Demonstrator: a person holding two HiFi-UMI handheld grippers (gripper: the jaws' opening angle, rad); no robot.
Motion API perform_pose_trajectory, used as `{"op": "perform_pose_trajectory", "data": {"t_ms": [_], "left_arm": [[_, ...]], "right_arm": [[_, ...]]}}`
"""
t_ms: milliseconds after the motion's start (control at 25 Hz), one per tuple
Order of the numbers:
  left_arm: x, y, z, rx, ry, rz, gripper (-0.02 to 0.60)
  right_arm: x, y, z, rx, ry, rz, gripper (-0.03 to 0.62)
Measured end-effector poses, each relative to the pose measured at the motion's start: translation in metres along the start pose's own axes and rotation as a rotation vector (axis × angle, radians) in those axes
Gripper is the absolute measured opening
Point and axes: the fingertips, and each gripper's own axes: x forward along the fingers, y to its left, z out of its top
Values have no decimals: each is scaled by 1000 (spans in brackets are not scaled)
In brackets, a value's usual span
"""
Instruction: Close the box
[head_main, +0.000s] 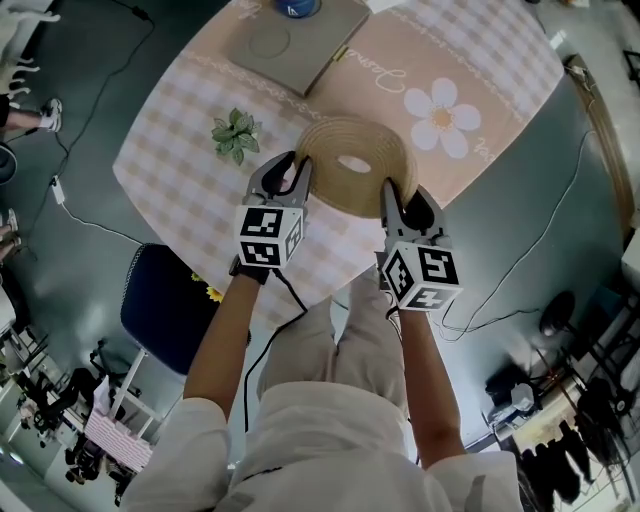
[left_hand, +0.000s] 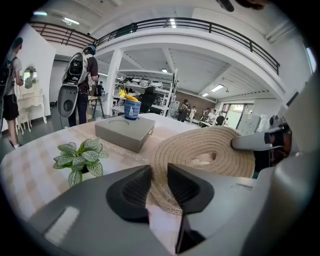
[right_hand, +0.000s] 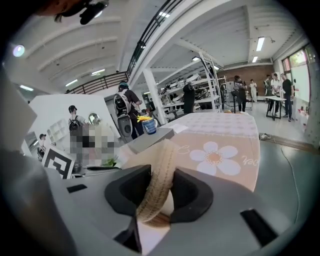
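Over a hall's checked tablecloth (head_main: 170, 150), left claw (head_main: 293, 166) pinches the woven lid (head_main: 335, 135); right claw (head_main: 402, 197) is opening around its rim.

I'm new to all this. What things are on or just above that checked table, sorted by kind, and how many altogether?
Woven round piece: 1
Grey box: 1
Small green plant: 1
Blue cup: 1
Total: 4
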Motion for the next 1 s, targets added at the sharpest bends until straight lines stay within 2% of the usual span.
{"op": "perform_pose_trajectory", "data": {"t_ms": [400,1000], "left_arm": [[4,-1,-1,57,115,11,107],[6,-2,-4,59,131,10,109]], "right_arm": [[3,-5,-7,-97,31,-74,137],[3,-9,-14,-214,60,-175,173]]}}
